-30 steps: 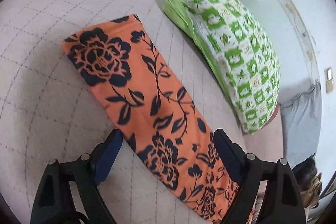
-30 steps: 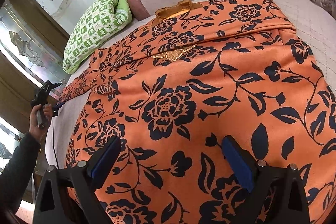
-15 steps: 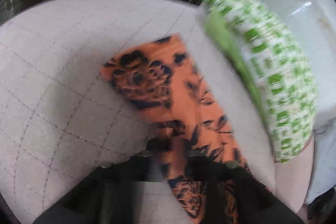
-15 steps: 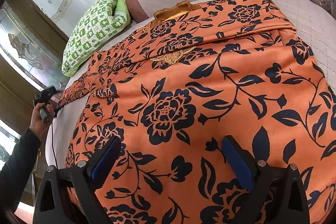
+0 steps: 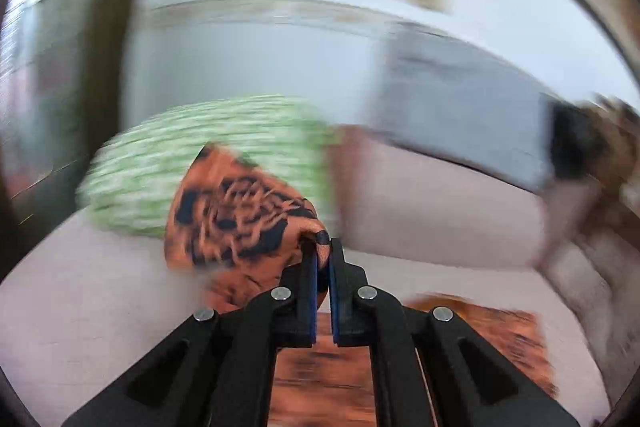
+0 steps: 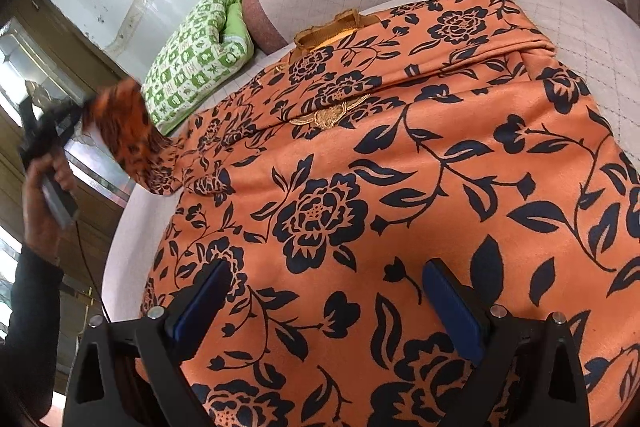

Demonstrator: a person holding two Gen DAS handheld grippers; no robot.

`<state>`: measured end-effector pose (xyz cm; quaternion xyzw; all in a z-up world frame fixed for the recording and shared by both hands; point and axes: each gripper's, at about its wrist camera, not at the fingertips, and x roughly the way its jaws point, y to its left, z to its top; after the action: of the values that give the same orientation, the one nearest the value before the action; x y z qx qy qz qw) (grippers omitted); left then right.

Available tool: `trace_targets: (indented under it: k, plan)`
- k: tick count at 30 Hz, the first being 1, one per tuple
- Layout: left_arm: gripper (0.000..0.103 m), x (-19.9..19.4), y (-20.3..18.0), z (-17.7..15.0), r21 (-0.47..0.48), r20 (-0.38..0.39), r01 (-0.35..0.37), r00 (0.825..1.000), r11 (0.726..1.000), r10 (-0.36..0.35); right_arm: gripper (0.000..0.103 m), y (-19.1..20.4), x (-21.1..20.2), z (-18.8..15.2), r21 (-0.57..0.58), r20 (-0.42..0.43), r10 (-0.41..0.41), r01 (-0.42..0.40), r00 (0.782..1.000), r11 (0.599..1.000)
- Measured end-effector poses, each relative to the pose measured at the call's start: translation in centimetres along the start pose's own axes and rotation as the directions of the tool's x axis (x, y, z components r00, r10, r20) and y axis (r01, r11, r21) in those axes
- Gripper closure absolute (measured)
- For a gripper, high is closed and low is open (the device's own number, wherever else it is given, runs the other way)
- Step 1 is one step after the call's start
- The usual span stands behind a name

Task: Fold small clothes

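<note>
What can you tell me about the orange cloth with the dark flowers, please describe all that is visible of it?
The orange cloth garment with dark navy flowers and leaves looks soft and matte, like suede-type fabric. It lies spread over a pale quilted bed, its far edge folded over, with a golden-brown collar and a small gold embroidered motif near it. One sleeve end is lifted off the bed, pinched in the shut left gripper, blurred. The open right gripper hovers above the near part.

green pillow [image 6: 196, 57] left, bare mattress [image 6: 580, 23] right of garment [image 6: 400, 187]
</note>
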<state>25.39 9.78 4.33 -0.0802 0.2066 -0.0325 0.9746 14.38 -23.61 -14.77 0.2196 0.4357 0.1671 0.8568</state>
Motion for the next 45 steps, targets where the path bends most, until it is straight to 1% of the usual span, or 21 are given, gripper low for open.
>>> trace_targets:
  k: [2, 4, 6, 7, 8, 9, 11, 12, 14, 16, 20, 23, 26, 29, 30, 33, 37, 39, 41, 43, 45]
  plan:
    - [0.098, 1.1, -6.3, -1.3, 0.073, -0.045, 0.104, 0.994, 0.992, -0.100, 0.005, -0.3, -0.4, -0.1, 0.013, 0.007, 0.012, -0.012, 1.000, 1.000]
    - [0.088, 3.9, -11.5, -3.7, 0.118, -0.187, 0.222, 0.962, 0.968, -0.198, 0.005, -0.7, -0.6, -0.1, 0.029, 0.002, 0.029, -0.029, 1.000, 0.999]
    - [0.050, 7.9, -14.6, -7.7, 0.132, -0.398, 0.298, 0.890, 0.946, -0.225, 0.005, -0.9, -1.0, 0.0, 0.041, -0.001, 0.035, -0.035, 0.999, 0.999]
    - [0.050, 9.2, -14.9, -9.3, 0.134, -0.480, 0.292, 0.855, 0.947, -0.196, 0.005, -0.9, -1.2, 0.0, 0.045, 0.000, 0.037, -0.036, 0.999, 0.998]
    - [0.050, 9.7, -14.5, -10.5, 0.134, -0.524, 0.279, 0.835, 0.951, -0.171, 0.005, -1.0, -1.7, 0.1, 0.048, 0.006, 0.040, -0.040, 0.999, 0.998]
    - [0.050, 9.3, -13.5, -11.0, 0.128, -0.510, 0.264, 0.844, 0.956, -0.165, 0.005, -1.1, -2.5, 0.3, 0.051, 0.024, 0.043, -0.044, 0.999, 0.998]
    - [0.048, 7.4, -10.8, -10.7, 0.147, -0.434, 0.222, 0.890, 0.964, -0.139, 0.005, -1.5, -3.5, 0.8, 0.075, 0.048, 0.058, -0.061, 0.997, 0.995]
    - [0.043, 6.4, -9.0, -10.1, 0.159, -0.385, 0.175, 0.917, 0.972, -0.102, 0.005, -1.8, -4.1, 1.3, 0.097, 0.062, 0.070, -0.076, 0.996, 0.992]
    - [0.034, 5.4, -5.5, -9.3, 0.139, -0.323, 0.051, 0.946, 0.989, -0.003, 0.005, -2.2, -5.0, 2.9, 0.120, 0.093, 0.081, -0.092, 0.992, 0.988]
    - [0.034, 5.9, -1.5, -9.2, 0.079, -0.343, -0.027, 0.938, 0.997, 0.053, 0.005, -1.9, -5.1, 5.8, 0.083, 0.100, 0.069, -0.078, 0.993, 0.993]
    - [0.034, 9.1, 4.6, -11.6, -0.039, -0.471, -0.135, 0.877, 0.990, 0.101, 0.005, -2.5, -1.9, 14.0, 0.043, 0.096, 0.062, -0.067, 0.993, 0.997]
    - [0.034, 8.7, 6.2, -13.9, -0.097, -0.482, -0.147, 0.872, 0.984, 0.083, 0.005, -2.5, 2.9, 19.7, -0.038, 0.038, -0.060, 0.061, 0.997, 0.997]
    - [0.034, 8.8, 6.5, -15.1, -0.112, -0.469, -0.132, 0.881, 0.985, 0.065, 0.011, -3.1, 8.6, 23.0, -0.091, -0.060, -0.208, 0.202, 0.976, 0.975]
    - [0.034, 8.9, 6.6, -15.9, -0.087, -0.463, -0.119, 0.884, 0.989, 0.066, 0.033, -3.5, 13.2, 23.1, -0.155, -0.161, -0.321, 0.297, 0.933, 0.942]
    - [0.035, 9.0, 6.5, -15.9, -0.076, -0.464, -0.116, 0.883, 0.990, 0.068, 0.042, -3.1, 13.8, 22.9, -0.195, -0.150, -0.371, 0.340, 0.917, 0.920]
    - [0.041, 9.0, 6.7, -15.8, -0.080, -0.462, -0.110, 0.885, 0.991, 0.061, 0.094, -1.5, 12.7, 23.5, -0.250, -0.104, -0.395, 0.361, 0.913, 0.898]
    - [0.041, 9.1, 6.5, -16.0, -0.073, -0.455, -0.111, 0.888, 0.991, 0.066, 0.095, 3.1, 7.5, 24.2, -0.340, 0.144, -0.421, 0.445, 0.895, 0.829]
    - [0.039, 9.3, 6.3, -16.0, -0.084, -0.450, -0.094, 0.892, 0.992, 0.047, 0.094, 2.8, 6.5, 23.4, -0.326, 0.229, -0.472, 0.524, 0.851, 0.787]
    - [0.039, 9.1, 6.0, -15.9, -0.077, -0.443, -0.099, 0.895, 0.992, 0.055, 0.083, -0.4, 8.6, 22.4, -0.292, 0.155, -0.539, 0.560, 0.828, 0.775]
    - [0.039, 8.4, 6.0, -15.6, -0.056, -0.425, -0.109, 0.902, 0.992, 0.075, 0.077, -4.4, 10.5, 21.3, -0.220, 0.013, -0.548, 0.537, 0.837, 0.815]
    - [0.039, 7.2, 5.8, -14.5, -0.041, -0.383, -0.117, 0.919, 0.992, 0.093, 0.068, -5.6, 9.4, 20.5, -0.167, 0.034, -0.502, 0.500, 0.864, 0.850]
